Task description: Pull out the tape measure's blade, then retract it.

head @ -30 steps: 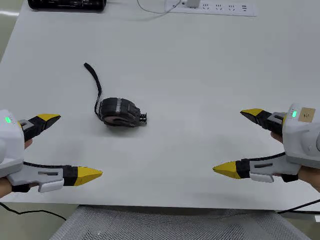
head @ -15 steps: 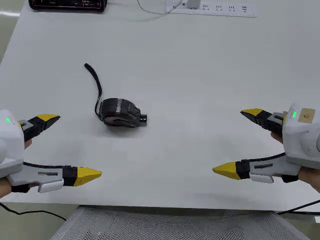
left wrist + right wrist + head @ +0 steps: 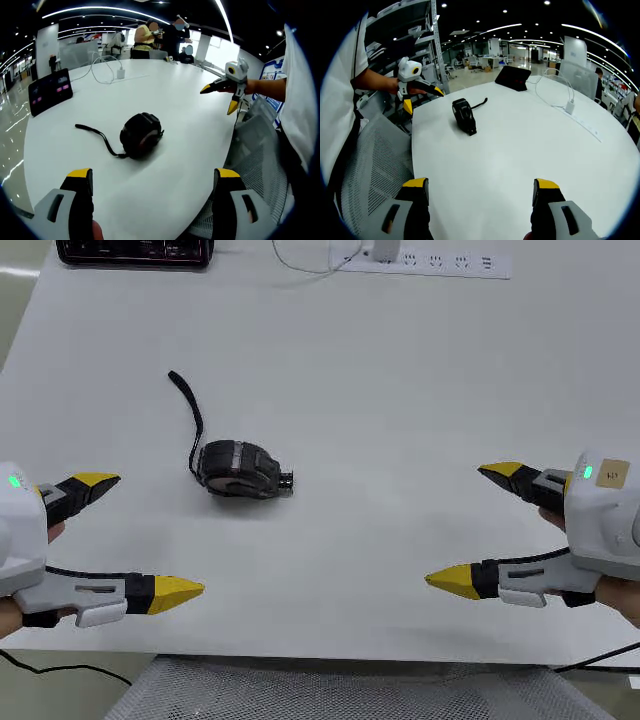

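— Where is the tape measure (image 3: 240,470) to be found?

— It is laid on its side on the white desk (image 3: 400,390), left of the middle and well apart from both tools. The case is black, and a black wrist strap (image 3: 190,410) is trailed from it toward the far left of the desk. The blade is wound in, and its blade hook (image 3: 287,479) is seen at the right side of the case.

— How is the left tool (image 3: 155,533) held?

— It is held over the near left edge of the desk, its two yellow-tipped jaws spread wide and empty. The tape measure is nearer to it than to the other tool. In the left gripper view the case is seen ahead on the desk, beyond the jaw tips.

— And the right tool (image 3: 455,525)?

— It is held over the near right part of the desk, its jaws likewise spread wide and empty. A green light (image 3: 15,481) is lit on the white body of each tool.

— What else is carried by the desk?

— A white power strip (image 3: 430,260) is laid along the far edge, with a white cable (image 3: 300,258) looped beside it. A dark flat device (image 3: 135,250) is set at the far left. A grey mesh chair (image 3: 330,690) is seen below the near edge.
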The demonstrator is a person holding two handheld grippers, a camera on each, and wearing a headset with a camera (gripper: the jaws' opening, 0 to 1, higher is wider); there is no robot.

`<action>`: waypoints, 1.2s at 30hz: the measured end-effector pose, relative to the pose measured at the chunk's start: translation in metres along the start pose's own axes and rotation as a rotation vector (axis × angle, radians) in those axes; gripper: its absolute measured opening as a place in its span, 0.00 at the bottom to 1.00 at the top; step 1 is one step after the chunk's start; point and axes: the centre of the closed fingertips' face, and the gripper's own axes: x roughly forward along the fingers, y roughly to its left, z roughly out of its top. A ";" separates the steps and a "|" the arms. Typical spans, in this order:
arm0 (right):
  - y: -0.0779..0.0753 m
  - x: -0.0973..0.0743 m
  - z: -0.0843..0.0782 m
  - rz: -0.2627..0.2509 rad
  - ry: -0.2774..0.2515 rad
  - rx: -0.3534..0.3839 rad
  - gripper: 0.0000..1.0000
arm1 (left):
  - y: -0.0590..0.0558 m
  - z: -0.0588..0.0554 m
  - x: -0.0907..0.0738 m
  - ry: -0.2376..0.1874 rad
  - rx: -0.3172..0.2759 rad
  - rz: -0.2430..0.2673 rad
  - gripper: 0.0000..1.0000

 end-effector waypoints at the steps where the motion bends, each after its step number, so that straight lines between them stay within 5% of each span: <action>1: -0.001 0.000 0.000 -0.005 0.002 -0.002 0.84 | 0.000 0.000 0.000 0.000 -0.001 0.001 0.99; 22: -0.003 0.003 0.000 -0.002 0.005 -0.010 0.85 | 0.002 -0.001 0.002 0.009 -0.004 -0.011 0.99; 36: -0.006 0.011 0.007 0.015 -0.001 -0.030 0.85 | 0.006 0.009 0.013 0.014 0.028 -0.040 0.99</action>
